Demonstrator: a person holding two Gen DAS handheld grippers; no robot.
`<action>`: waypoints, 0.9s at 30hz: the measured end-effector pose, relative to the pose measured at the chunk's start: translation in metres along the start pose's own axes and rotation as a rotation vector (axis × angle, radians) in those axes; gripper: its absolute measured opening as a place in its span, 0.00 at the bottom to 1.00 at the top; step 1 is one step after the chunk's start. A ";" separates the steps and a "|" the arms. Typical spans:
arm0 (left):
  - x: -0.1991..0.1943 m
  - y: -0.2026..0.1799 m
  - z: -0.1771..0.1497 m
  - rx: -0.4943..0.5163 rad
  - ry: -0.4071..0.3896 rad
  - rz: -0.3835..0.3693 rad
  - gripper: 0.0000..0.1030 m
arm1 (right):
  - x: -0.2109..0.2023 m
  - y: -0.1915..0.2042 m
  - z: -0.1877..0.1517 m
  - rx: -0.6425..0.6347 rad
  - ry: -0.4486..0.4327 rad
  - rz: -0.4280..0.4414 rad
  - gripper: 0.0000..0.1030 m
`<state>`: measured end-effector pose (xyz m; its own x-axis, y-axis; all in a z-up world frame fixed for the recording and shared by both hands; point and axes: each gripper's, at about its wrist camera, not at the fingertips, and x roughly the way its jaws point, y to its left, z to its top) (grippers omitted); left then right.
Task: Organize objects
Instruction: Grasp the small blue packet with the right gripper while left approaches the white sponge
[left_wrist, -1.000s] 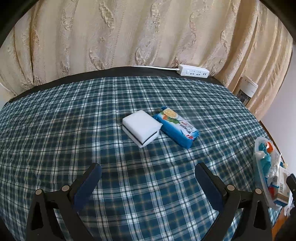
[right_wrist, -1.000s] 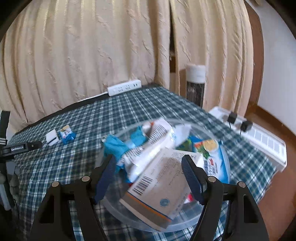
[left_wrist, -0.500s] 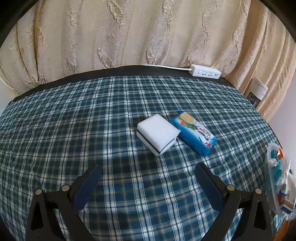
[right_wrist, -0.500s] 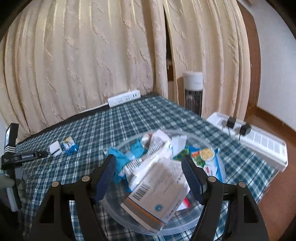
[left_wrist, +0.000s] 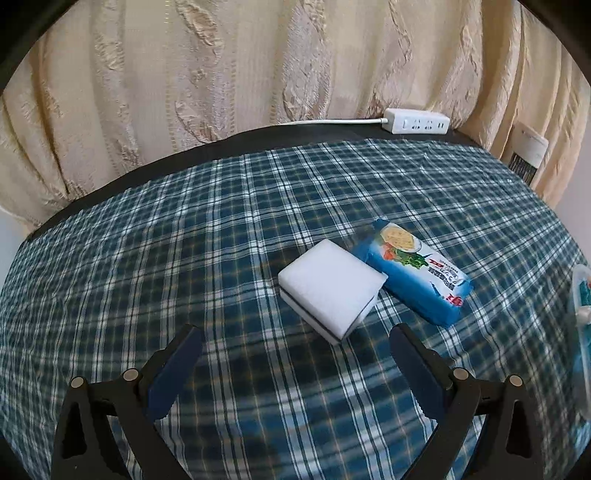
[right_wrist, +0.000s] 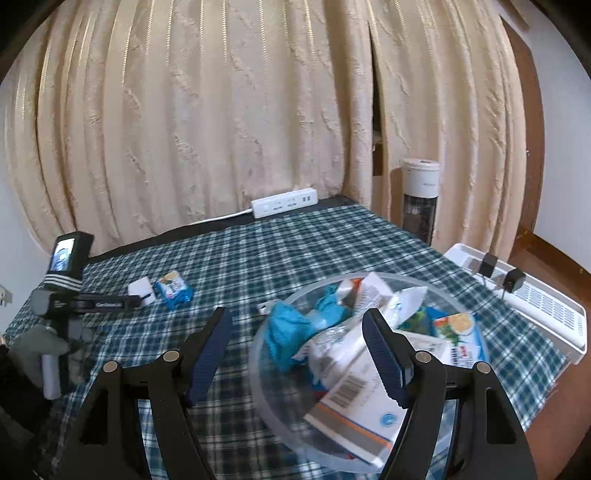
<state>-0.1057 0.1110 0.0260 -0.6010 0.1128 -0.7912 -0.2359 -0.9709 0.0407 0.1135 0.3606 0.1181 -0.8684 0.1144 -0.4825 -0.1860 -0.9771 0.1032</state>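
A white sponge with a dark stripe (left_wrist: 330, 293) lies on the plaid tablecloth, touching a blue snack packet (left_wrist: 419, 282) on its right. My left gripper (left_wrist: 293, 363) is open and empty, just short of the sponge. The sponge (right_wrist: 141, 290) and the packet (right_wrist: 173, 289) also show small in the right wrist view, with the left gripper (right_wrist: 127, 302) beside them. A clear bowl (right_wrist: 280, 421) holds several packets and a white box (right_wrist: 360, 406). My right gripper (right_wrist: 297, 354) is open and empty above the bowl's left part.
A white power strip (left_wrist: 417, 125) lies at the table's far edge by the beige curtain (left_wrist: 258, 74). A white-topped cylinder (right_wrist: 421, 199) and a white grille unit (right_wrist: 524, 295) stand off the table's right side. The bowl's rim (left_wrist: 581, 306) shows at right.
My left gripper has moved closer to the sponge and packet. My right gripper has drawn back and to the left, so the bowl now sits to the right between and beyond its fingers.
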 end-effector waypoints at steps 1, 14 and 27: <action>0.002 -0.001 0.001 0.005 0.004 0.001 1.00 | 0.002 0.003 0.000 -0.004 0.005 0.006 0.72; 0.025 0.005 0.018 0.036 0.036 -0.020 1.00 | 0.028 0.038 0.011 -0.022 0.114 0.204 0.72; 0.030 0.003 0.018 0.066 0.023 -0.116 0.81 | 0.084 0.082 0.022 -0.062 0.282 0.281 0.73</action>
<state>-0.1379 0.1157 0.0134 -0.5497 0.2180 -0.8064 -0.3532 -0.9355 -0.0121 0.0150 0.2945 0.1050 -0.7196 -0.2037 -0.6638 0.0761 -0.9734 0.2161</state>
